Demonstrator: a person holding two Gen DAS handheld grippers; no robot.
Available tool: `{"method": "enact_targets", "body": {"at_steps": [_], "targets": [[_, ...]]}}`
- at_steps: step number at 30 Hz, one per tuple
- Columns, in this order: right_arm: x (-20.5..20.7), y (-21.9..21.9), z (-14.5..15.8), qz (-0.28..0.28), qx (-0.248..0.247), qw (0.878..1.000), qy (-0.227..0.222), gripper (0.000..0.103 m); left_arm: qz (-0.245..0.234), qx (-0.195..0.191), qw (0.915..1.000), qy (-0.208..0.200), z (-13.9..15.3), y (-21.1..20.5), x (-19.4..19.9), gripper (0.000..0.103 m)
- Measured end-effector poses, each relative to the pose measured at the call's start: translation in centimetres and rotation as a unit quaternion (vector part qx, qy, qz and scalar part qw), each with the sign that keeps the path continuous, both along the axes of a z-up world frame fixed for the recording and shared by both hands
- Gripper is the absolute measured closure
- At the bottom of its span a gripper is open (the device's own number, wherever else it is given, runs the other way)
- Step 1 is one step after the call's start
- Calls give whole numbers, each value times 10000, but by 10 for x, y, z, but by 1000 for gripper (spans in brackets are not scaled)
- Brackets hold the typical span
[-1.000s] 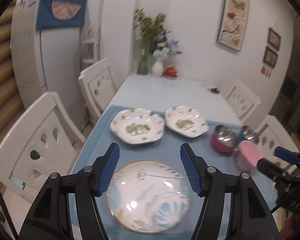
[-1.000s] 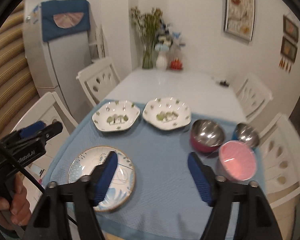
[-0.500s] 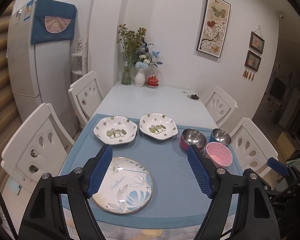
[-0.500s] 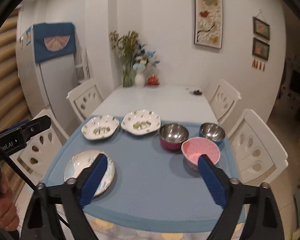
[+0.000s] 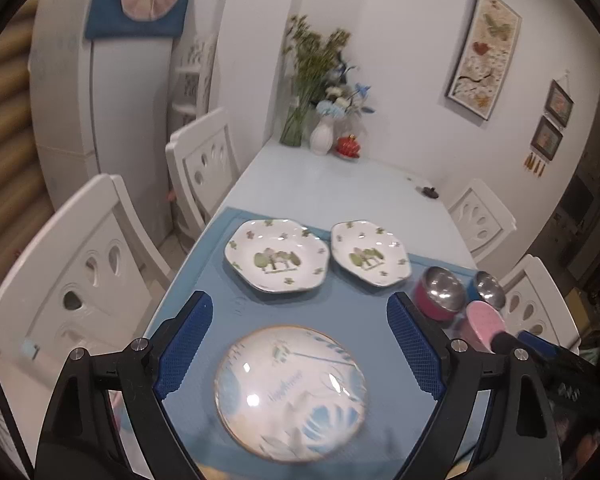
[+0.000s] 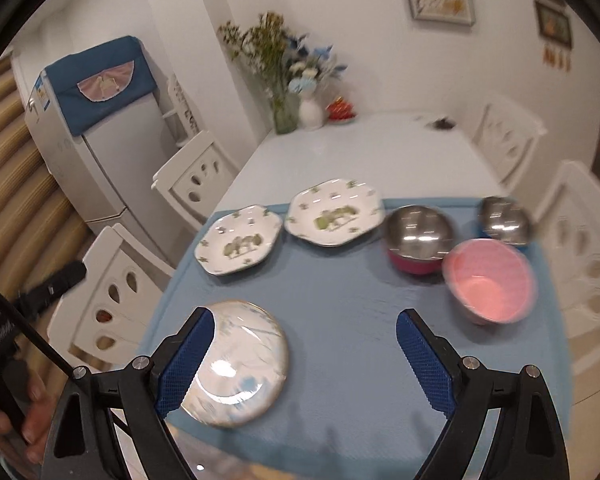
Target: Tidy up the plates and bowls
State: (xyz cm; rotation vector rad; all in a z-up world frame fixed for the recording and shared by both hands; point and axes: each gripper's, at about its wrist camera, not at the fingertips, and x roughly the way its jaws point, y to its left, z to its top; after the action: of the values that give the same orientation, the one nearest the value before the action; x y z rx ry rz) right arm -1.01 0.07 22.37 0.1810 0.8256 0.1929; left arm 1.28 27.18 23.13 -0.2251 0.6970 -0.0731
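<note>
Both grippers spread wide over the blue mat, nothing picked up yet.

The left gripper hung right above the round leaf-print plate at the near left of the counter, its fingers just widened and empty, the plate framed between them below. The right gripper had also just opened, bare mat between its fingers; the pink bowl lay ahead to its right, touching the pink steel bowl. Two octagonal plates sat side by side farther back. The left looked nearer the round plate.
</note>
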Motion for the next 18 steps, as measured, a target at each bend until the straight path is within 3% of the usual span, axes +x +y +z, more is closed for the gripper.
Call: {"method": "enact_targets", "body": {"at_steps": [4,8,9,11,14,16,18], "targets": [[70,34,-35,129,127,9987,474,12,-112,-127,9991,384,-34,33,59,15],[137,67,-82,131,-173,9957,897,13,-170,-129,9969,755,-70,54,113,15],[154,77,-98,125,-248,9941,1050,16,-196,-128,9961,850,-81,58,126,16],[179,89,-118,122,-293,9913,1275,38,-256,-152,9935,1096,-104,63,154,16],[215,105,-150,54,-305,9850,1698,53,-347,-187,9905,1320,-131,67,183,21],[234,112,-168,-31,-298,9816,1886,60,-423,-290,9875,1489,-150,69,201,35],[246,115,-174,-91,-336,9806,1927,60,-458,-420,9843,1649,-165,72,215,39]]}}
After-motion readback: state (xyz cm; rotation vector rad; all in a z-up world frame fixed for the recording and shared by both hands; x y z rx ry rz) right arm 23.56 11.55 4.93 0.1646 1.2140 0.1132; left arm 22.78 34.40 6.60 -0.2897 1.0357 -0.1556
